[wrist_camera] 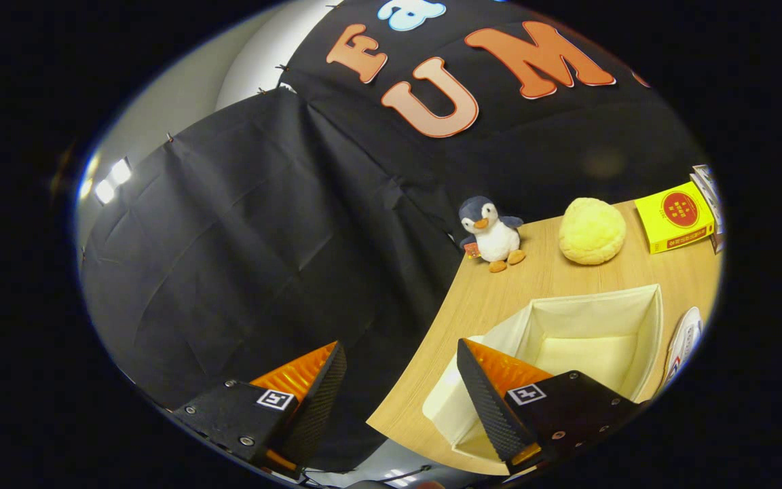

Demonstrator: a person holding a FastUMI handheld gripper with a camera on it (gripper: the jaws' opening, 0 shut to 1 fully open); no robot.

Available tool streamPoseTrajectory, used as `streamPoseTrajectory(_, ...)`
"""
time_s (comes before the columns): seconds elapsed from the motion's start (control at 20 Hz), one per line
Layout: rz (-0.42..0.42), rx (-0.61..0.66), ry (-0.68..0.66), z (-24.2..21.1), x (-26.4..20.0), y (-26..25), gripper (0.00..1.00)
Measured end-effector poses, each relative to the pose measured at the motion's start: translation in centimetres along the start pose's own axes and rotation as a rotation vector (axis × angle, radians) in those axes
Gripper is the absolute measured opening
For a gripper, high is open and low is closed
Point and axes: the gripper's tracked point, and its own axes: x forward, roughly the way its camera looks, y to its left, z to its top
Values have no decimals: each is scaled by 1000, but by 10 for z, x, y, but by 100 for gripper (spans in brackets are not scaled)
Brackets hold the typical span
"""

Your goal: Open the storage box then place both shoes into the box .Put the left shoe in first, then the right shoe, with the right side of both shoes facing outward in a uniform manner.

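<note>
The hand-held gripper [401, 370] hangs with its fingers spread wide and nothing between them, tilted so that one finger sits over the black cloth wall and the other over the near corner of the light wooden counter [499, 299]. Under that second finger lies the cream fabric storage box [635, 309], open at the top, its pale lining and flat bottom in plain sight, nothing inside it. The box rests close to the counter's near edge. Just beside its far side wall, at the counter's side edge, a white sneaker with red and blue trim [684, 343] peeks in, only partly seen. Beyond the box, at the counter's back edge against the cloth, stands a small grey-and-white plush penguin with orange feet [491, 234], upright. Near it, further along, sits a round yellow fuzzy plush ball [592, 231]. Past that, towards the back corner, a flat yellow carton with a red circle [676, 217] lies by some other packets.
</note>
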Motion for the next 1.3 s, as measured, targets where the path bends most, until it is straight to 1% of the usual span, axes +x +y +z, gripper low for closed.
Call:
streamPoseTrajectory(0.35, -112, -12, -48, 14, -34, -55, 98)
streamPoseTrajectory(0.6, -211, -5, -71, 15, -67, -111, 98)
streamPoseTrajectory(0.9, -389, -9, -100, 13, -118, -197, 98)
streamPoseTrajectory(1.3, -593, 55, -148, 9, -191, -303, 98)
